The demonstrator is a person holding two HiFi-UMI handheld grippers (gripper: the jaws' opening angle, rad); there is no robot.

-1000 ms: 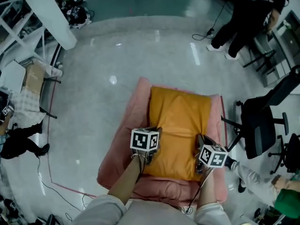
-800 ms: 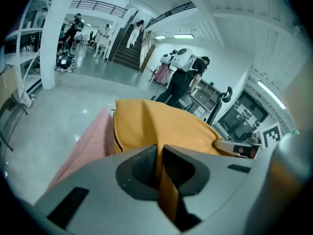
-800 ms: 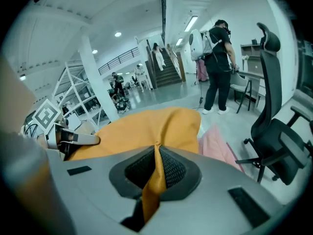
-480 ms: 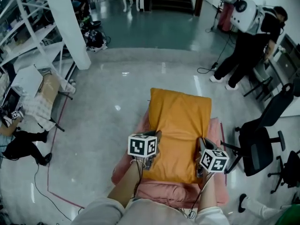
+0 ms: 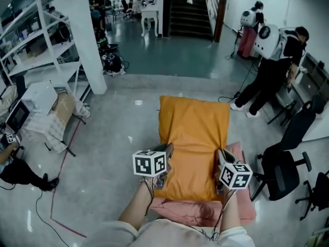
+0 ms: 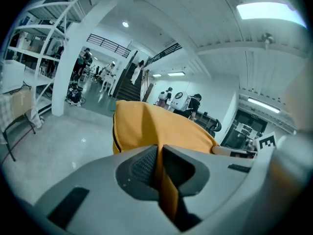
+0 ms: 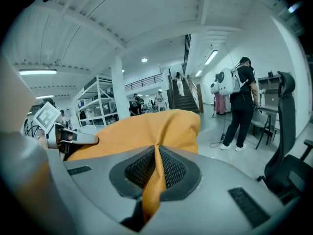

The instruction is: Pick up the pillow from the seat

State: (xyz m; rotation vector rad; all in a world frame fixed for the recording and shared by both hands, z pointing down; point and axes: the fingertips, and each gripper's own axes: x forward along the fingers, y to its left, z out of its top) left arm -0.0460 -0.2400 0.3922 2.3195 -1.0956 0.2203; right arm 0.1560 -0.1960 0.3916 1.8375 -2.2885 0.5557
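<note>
I hold the orange fabric pillow point(image 5: 194, 138) over the pink padded seat point(image 5: 203, 214) — a gripper on either side.
My left gripper point(image 5: 167, 152) pinches cloth at its left edge, my right gripper point(image 5: 221, 157) at its right edge; open grey floor point(image 5: 110, 133) left, black office chair point(image 5: 280, 170) near right.

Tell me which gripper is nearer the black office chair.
Right. The right gripper clamps the orange pillow on the side toward the black office chair; the left gripper clamps its opposite edge.
</note>
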